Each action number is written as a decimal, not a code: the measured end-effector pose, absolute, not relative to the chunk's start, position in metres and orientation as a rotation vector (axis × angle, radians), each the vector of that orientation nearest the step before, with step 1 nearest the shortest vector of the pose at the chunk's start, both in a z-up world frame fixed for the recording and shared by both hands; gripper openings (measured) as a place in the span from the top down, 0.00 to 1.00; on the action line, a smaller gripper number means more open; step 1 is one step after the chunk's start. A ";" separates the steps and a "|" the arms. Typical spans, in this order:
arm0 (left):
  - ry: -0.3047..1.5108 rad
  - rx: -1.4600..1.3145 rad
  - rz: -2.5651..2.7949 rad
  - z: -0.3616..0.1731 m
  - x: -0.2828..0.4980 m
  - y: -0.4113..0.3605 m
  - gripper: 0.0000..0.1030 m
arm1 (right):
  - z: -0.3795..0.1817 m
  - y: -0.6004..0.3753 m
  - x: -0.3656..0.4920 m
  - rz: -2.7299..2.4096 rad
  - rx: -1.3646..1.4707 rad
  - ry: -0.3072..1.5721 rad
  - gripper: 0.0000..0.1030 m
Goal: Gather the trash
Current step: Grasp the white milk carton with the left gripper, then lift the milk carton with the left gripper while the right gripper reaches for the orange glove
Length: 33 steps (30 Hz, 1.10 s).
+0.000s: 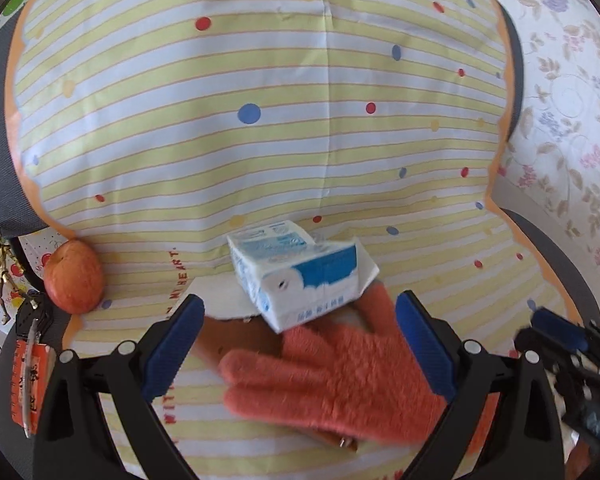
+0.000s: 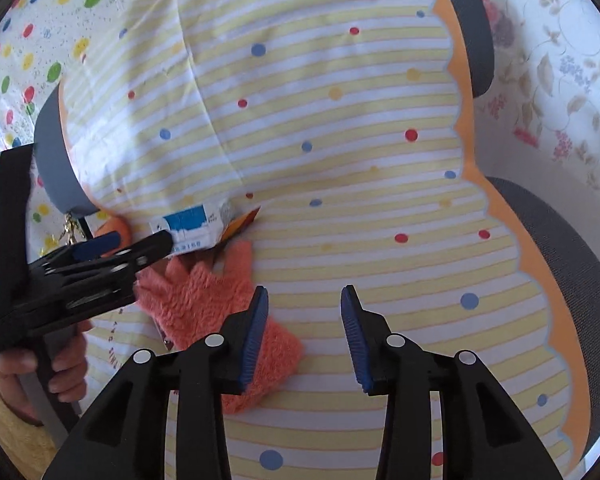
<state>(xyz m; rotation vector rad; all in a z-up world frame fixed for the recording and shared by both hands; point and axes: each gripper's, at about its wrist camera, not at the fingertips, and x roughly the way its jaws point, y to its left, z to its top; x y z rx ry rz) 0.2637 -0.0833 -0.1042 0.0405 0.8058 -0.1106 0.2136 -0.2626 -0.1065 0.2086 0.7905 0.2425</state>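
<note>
A blue-and-white milk carton (image 1: 296,280) lies tilted on a white card over the striped cloth, just ahead of my left gripper (image 1: 300,344). The left gripper's blue pads stand wide open on either side of an orange fluffy glove (image 1: 340,376), and neither presses on anything. In the right wrist view the carton (image 2: 192,222) lies at the left gripper's (image 2: 140,246) fingertips, with the glove (image 2: 204,300) below it. My right gripper (image 2: 305,336) is open over bare cloth, nothing between its pads; the glove's cuff lies by its left finger.
A reddish apple (image 1: 74,282) rests left of the carton at the cloth's edge. A gold figurine charm (image 1: 0,276) and an orange tag (image 1: 28,384) hang at the far left. Grey chair edges (image 2: 560,240) border the striped cloth (image 1: 260,140). A hand (image 2: 52,364) grips the left gripper's handle.
</note>
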 end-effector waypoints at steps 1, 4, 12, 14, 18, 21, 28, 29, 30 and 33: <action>0.811 0.039 -0.098 -0.106 0.270 -0.087 0.09 | -0.107 -0.265 0.214 0.241 0.211 0.786 0.59; 0.828 0.039 -0.042 -0.110 0.289 -0.095 0.09 | -0.110 -0.269 0.217 0.242 0.214 0.786 0.57; 0.952 0.018 0.090 -0.131 0.325 -0.104 0.14 | -0.119 -0.276 0.220 0.256 0.255 0.800 0.56; 0.964 0.016 0.089 -0.134 0.327 -0.103 0.24 | -0.119 -0.276 0.219 0.254 0.250 0.803 0.56; 0.940 0.007 0.056 -0.132 0.317 -0.093 0.29 | -0.116 -0.276 0.212 0.247 0.243 0.803 0.56; 0.857 -0.033 -0.014 -0.115 0.293 -0.076 0.29 | -0.111 -0.273 0.206 0.242 0.229 0.790 0.56; 0.697 -0.086 -0.077 -0.068 0.223 -0.023 0.29 | -0.097 -0.255 0.192 0.253 0.206 0.774 0.49; 0.686 -0.082 -0.069 -0.065 0.212 -0.017 0.29 | -0.097 -0.252 0.191 0.258 0.202 0.777 0.49; 0.679 -0.075 -0.062 -0.064 0.201 -0.011 0.29 | -0.096 -0.246 0.191 0.261 0.196 0.781 0.49; 0.664 -0.054 -0.045 -0.063 0.180 0.006 0.29 | -0.094 -0.230 0.195 0.271 0.181 0.785 0.49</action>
